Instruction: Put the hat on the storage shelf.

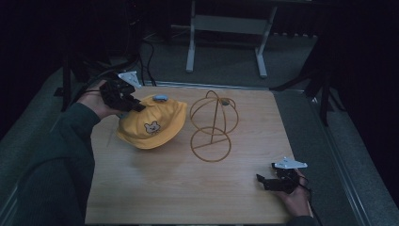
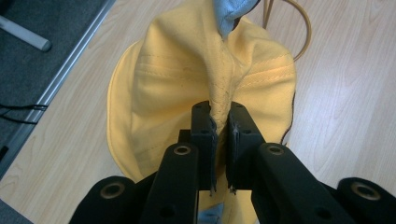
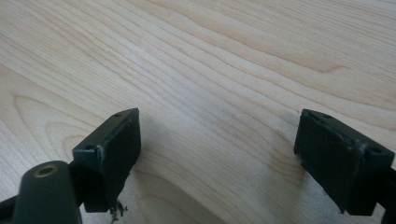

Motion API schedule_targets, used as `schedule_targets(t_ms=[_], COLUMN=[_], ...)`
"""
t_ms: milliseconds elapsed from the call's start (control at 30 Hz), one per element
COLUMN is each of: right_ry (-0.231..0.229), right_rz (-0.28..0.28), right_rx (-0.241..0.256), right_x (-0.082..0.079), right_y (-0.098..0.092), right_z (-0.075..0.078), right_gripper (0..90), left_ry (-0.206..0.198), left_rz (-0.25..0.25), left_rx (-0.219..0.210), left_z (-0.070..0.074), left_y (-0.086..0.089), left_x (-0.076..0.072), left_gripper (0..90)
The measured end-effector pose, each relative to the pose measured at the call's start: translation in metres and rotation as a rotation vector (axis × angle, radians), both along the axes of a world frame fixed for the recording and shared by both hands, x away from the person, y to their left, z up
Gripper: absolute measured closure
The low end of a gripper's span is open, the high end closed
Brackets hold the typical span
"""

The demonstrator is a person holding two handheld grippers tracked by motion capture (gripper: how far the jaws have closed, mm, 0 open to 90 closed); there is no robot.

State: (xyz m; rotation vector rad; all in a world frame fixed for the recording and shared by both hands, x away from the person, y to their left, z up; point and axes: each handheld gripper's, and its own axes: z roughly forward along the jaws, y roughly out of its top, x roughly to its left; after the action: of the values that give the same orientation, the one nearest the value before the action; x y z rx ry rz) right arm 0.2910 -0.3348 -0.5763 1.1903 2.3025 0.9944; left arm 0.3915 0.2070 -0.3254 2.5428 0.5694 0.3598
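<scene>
A yellow bucket hat (image 1: 150, 123) with a small bear patch and a blue tab on top hangs just above the left half of the table. My left gripper (image 1: 135, 106) is shut on a pinched fold of the yellow hat (image 2: 205, 70), holding it up; in the left gripper view the fabric runs between the two jaws of the left gripper (image 2: 222, 128). To the hat's right stands a golden wire hat stand (image 1: 212, 126), ring base down with a domed top. My right gripper (image 1: 264, 182) rests low at the table's front right, open, and the right gripper (image 3: 217, 154) has bare wood between its jaws.
The light wooden table (image 1: 179, 188) has free room across its front and middle. Beyond its far edge is grey carpet with a white desk frame (image 1: 226, 37). Black cables trail off the back left corner.
</scene>
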Motion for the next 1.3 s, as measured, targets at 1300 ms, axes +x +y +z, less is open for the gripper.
schedule_targets(t_ms=[1300], right_ry=[0.002], right_rz=[0.0], right_rx=[-0.001], right_x=[0.0], right_y=[0.0], right_z=[0.0], right_gripper=[14.7], left_ry=[-0.079], left_rz=[0.016], left_rx=[-0.11], left_z=[0.03], left_y=[0.011], left_x=[-0.004], left_gripper=[83.2])
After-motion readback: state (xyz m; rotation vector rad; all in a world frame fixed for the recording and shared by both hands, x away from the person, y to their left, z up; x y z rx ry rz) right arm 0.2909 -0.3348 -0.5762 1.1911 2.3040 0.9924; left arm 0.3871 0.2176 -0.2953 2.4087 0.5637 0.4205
